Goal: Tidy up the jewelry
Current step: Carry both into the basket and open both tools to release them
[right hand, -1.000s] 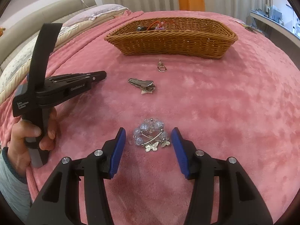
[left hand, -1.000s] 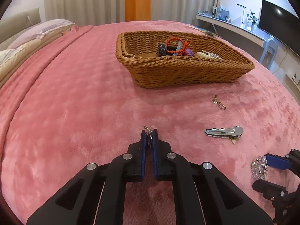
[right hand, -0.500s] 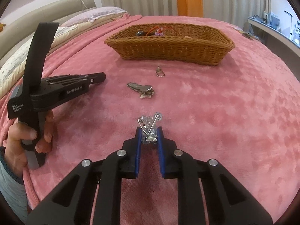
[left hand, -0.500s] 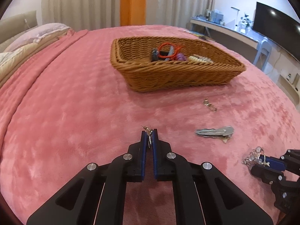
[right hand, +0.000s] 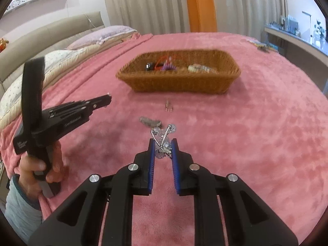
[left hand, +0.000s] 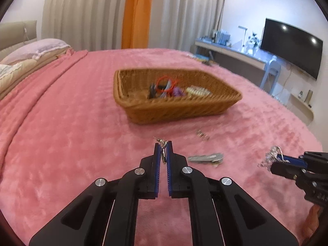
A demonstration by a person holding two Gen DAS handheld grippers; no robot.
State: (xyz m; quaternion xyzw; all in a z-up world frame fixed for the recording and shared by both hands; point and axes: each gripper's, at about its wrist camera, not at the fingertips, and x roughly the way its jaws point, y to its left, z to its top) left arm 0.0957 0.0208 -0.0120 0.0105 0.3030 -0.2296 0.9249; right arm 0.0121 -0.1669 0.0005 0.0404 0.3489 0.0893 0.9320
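Both grippers now ride higher: right gripper (right hand: pixel 162 150), its jaws just closed, pinches the crystal bead bracelet (right hand: pixel 163 138); left gripper (left hand: pixel 163 149) clamps a small metal earring (left hand: pixel 162 146). Carry both level over the wicker basket (left hand: pixel 215 110) before releasing.

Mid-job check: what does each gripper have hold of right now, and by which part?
The left gripper pinches a small metal earring by its hook end. The right gripper has just closed on the crystal bead bracelet, clamped across its beads near the butterfly charm.

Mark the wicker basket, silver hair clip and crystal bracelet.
wicker basket (left hand: pixel 176 110), left wrist view, front wall.
silver hair clip (left hand: pixel 205 158), left wrist view, middle.
crystal bracelet (right hand: pixel 163 143), right wrist view, beads between right gripper pads.
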